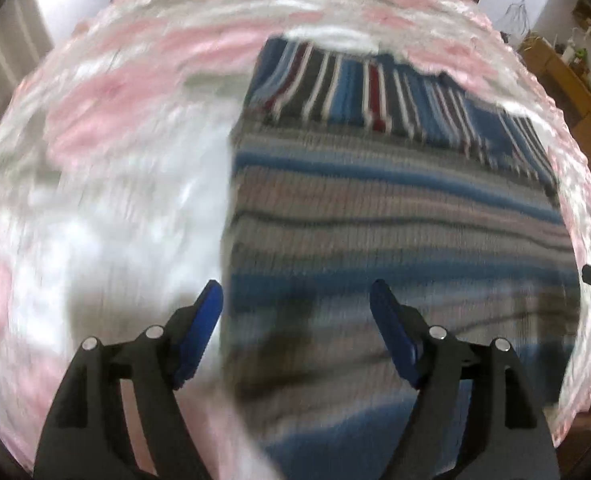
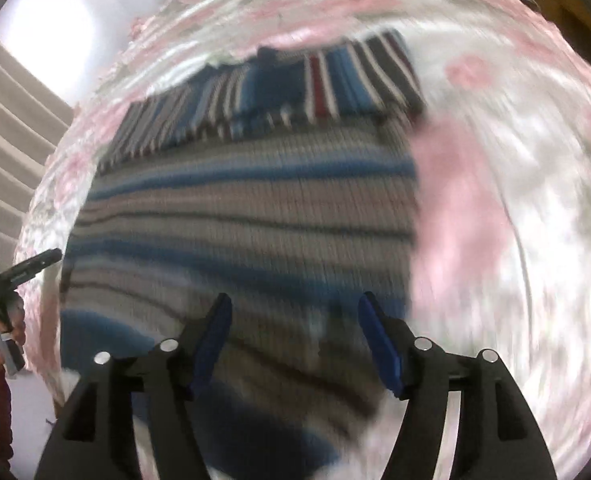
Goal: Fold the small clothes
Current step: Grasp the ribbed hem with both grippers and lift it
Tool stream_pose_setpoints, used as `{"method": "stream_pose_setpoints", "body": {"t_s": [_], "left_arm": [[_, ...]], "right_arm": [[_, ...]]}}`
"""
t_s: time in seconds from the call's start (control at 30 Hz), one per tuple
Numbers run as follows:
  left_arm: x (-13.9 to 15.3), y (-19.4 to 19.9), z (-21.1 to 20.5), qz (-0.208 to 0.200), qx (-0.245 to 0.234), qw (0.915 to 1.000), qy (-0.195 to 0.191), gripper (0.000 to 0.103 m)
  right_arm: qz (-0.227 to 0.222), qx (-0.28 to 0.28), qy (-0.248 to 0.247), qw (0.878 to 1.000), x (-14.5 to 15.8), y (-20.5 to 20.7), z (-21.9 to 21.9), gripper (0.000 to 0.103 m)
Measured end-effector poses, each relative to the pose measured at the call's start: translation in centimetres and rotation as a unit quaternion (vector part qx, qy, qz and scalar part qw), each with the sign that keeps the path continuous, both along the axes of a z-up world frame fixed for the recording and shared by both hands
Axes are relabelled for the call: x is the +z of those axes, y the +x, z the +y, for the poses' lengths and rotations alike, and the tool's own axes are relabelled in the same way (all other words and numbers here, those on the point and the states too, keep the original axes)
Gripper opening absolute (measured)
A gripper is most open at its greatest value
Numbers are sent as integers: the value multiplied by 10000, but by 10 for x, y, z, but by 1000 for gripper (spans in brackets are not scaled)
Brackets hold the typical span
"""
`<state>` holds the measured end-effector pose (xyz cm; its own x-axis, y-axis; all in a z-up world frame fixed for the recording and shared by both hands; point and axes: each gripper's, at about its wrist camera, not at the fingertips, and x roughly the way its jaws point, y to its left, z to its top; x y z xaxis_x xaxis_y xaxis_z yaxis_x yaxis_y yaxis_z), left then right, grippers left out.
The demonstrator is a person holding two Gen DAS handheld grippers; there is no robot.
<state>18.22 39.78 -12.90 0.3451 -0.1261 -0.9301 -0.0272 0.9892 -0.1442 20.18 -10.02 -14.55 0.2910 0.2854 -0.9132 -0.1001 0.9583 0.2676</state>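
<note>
A round table under a glossy pink-and-white floral cloth (image 1: 143, 92) carries a ribbed knit striped garment (image 1: 395, 216) lying flat, grey, blue and taupe bands across its body, and a folded-over upper part (image 1: 375, 92) with narrower red, white and blue stripes. Both views are motion-blurred. The left gripper (image 1: 295, 300) hovers over the garment's left edge, blue-padded jaws spread, empty. The right gripper (image 2: 293, 312) likewise stands spread over the knit.

no readable text, labels, brands or numbers anywhere
</note>
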Motion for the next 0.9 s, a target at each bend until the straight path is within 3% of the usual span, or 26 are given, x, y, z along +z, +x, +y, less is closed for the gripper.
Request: {"method": "stream_pose_setpoints", "body": {"t_s": [0.13, 0.27, 0.33, 0.57, 0.77, 0.83, 0.9], "left_arm": [[-4, -51, 13, 257, 96, 9995, -164, 76], [-9, -81, 11, 360, 112, 9986, -365, 76], [-13, -90, 6, 437, 88, 9976, -532, 76], [-41, -100, -14, 775, -4, 9955, -545, 76], [-45, -107, -21, 736, 121, 9944, -752, 69], [-46, -109, -23, 743, 186, 9941, -770, 64], [-45, -109, -24, 735, 221, 9934, -852, 53]], "right_arm": [[147, -197, 57, 9997, -2, -60, -12, 67], [292, -196, 166, 9992, -8, -94, -11, 68], [389, -241, 253, 9986, -15, -103, -10, 69], [601, -217, 312, 9975, -35, -108, 0, 69], [714, -232, 359, 9965, -47, -112, 6, 69], [728, -221, 510, 9958, -47, -115, 6, 63], [755, -212, 673, 9946, -48, -115, 8, 50]]}}
